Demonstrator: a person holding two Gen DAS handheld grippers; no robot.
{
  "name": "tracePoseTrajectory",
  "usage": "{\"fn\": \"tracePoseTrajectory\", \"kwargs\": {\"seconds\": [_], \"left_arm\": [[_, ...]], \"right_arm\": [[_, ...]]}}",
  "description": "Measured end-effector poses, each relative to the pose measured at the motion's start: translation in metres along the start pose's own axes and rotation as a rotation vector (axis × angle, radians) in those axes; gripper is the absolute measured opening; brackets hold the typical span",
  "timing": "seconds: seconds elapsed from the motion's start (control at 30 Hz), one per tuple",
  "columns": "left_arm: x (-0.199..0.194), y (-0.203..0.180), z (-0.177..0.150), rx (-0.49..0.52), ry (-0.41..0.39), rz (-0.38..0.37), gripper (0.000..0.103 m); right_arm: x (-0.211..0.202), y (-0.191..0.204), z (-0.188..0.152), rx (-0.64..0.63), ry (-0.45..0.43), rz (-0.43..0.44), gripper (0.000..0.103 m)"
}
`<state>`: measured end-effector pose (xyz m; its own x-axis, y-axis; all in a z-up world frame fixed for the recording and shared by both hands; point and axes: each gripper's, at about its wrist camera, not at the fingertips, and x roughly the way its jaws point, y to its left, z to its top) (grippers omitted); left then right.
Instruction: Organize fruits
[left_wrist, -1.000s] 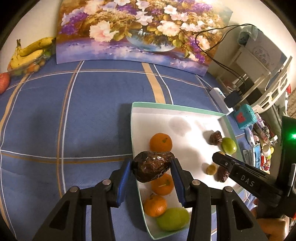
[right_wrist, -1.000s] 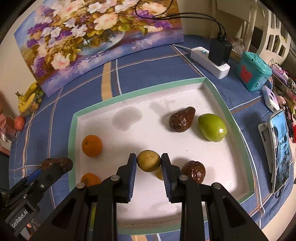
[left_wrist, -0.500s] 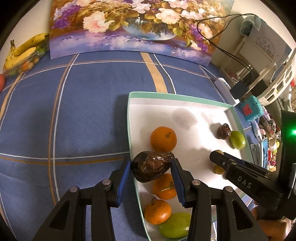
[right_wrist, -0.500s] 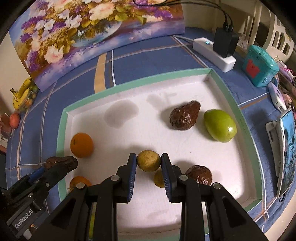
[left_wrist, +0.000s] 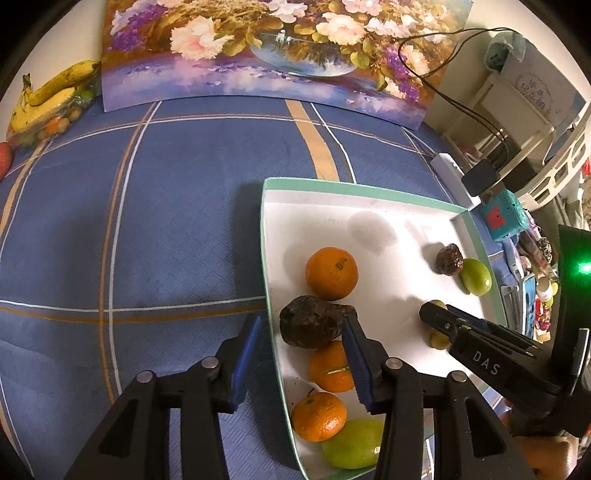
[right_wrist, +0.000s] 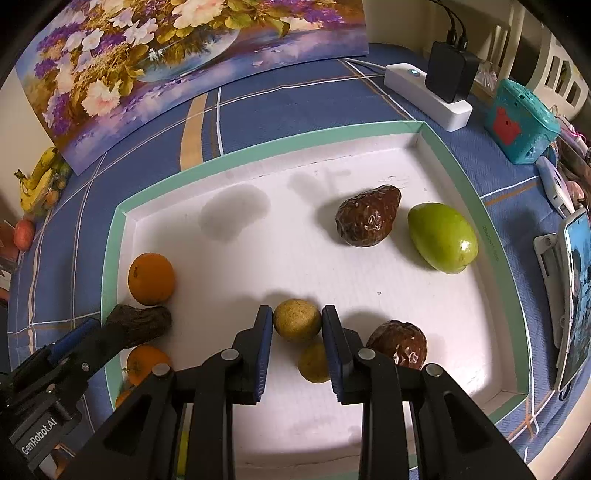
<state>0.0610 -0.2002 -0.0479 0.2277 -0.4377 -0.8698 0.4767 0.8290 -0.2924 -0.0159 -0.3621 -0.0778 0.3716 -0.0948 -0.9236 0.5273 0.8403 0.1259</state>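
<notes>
A white tray with a green rim (left_wrist: 362, 192) (right_wrist: 258, 155) lies on the blue cloth. My left gripper (left_wrist: 301, 345) is open. A wrinkled brown avocado (left_wrist: 312, 326) (right_wrist: 138, 323) sits between its fingers, against the right finger, beside three oranges (left_wrist: 331, 273) at the tray's left edge. My right gripper (right_wrist: 297, 325) is shut on a small yellow-brown fruit (right_wrist: 296, 319) just above the tray floor, over a second one (right_wrist: 314, 363). Two more brown avocados (right_wrist: 367, 221) (right_wrist: 399, 349) and a green mango (right_wrist: 441, 238) lie on the tray's right side. Another green fruit (left_wrist: 352, 448) lies at the near left.
A flower painting (left_wrist: 258, 55) stands at the back. Bananas and small fruit (left_wrist: 48, 99) lie at the far left. A power strip with a charger (right_wrist: 430, 92), a teal box (right_wrist: 521, 118) and a phone (right_wrist: 574, 295) sit right of the tray.
My left gripper has opened, and the brown avocado now rests on the tray against the right finger. Both grippers have moved closer to the tray. The right gripper keeps its hold.
</notes>
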Motion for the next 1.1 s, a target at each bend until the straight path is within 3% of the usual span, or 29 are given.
{"fn": "tracePoseTrajectory", "kwargs": {"seconds": [0.13,0.2,0.3,0.37,0.43,0.5,0.53,0.63,0.77,0.8,0.83,0.9,1.1], "left_arm": [[-0.012,0.004,0.0,-0.012,-0.023,0.005,0.05],[-0.018,0.011,-0.001,-0.037,-0.033,0.023,0.061],[-0.024,0.025,-0.004,-0.092,-0.03,0.051,0.069],[-0.027,0.038,-0.009,-0.136,-0.026,0.089,0.081],[-0.032,0.051,-0.014,-0.171,-0.03,0.13,0.086],[-0.038,0.062,-0.02,-0.195,-0.036,0.161,0.093],[-0.041,0.066,-0.023,-0.2,-0.041,0.175,0.102],[-0.054,0.075,-0.032,-0.2,-0.067,0.216,0.103],[-0.071,0.085,-0.045,-0.215,-0.086,0.252,0.103],[-0.073,0.086,-0.046,-0.213,-0.088,0.26,0.103],[-0.078,0.087,-0.05,-0.207,-0.092,0.273,0.103],[-0.085,0.087,-0.057,-0.195,-0.1,0.297,0.103],[-0.118,0.082,-0.075,-0.171,-0.162,0.345,0.103]], "right_arm": [[-0.004,0.0,0.0,-0.001,-0.009,-0.001,0.029],[-0.007,0.0,-0.002,-0.003,-0.014,0.001,0.03],[-0.011,0.001,-0.005,-0.015,-0.02,-0.006,0.04],[-0.013,0.003,-0.008,-0.025,-0.021,-0.011,0.042],[-0.015,0.007,-0.012,-0.042,-0.023,-0.019,0.053],[-0.019,0.011,-0.016,-0.06,-0.028,-0.026,0.058],[-0.02,0.014,-0.018,-0.07,-0.026,-0.028,0.06],[-0.025,0.023,-0.024,-0.097,-0.028,-0.035,0.068],[-0.034,0.036,-0.032,-0.125,-0.045,-0.019,0.069],[-0.035,0.038,-0.035,-0.131,-0.049,-0.014,0.073],[-0.038,0.041,-0.037,-0.138,-0.054,-0.012,0.084],[-0.043,0.046,-0.043,-0.156,-0.068,-0.013,0.091],[-0.06,0.054,-0.063,-0.171,-0.1,0.005,0.091]]}}
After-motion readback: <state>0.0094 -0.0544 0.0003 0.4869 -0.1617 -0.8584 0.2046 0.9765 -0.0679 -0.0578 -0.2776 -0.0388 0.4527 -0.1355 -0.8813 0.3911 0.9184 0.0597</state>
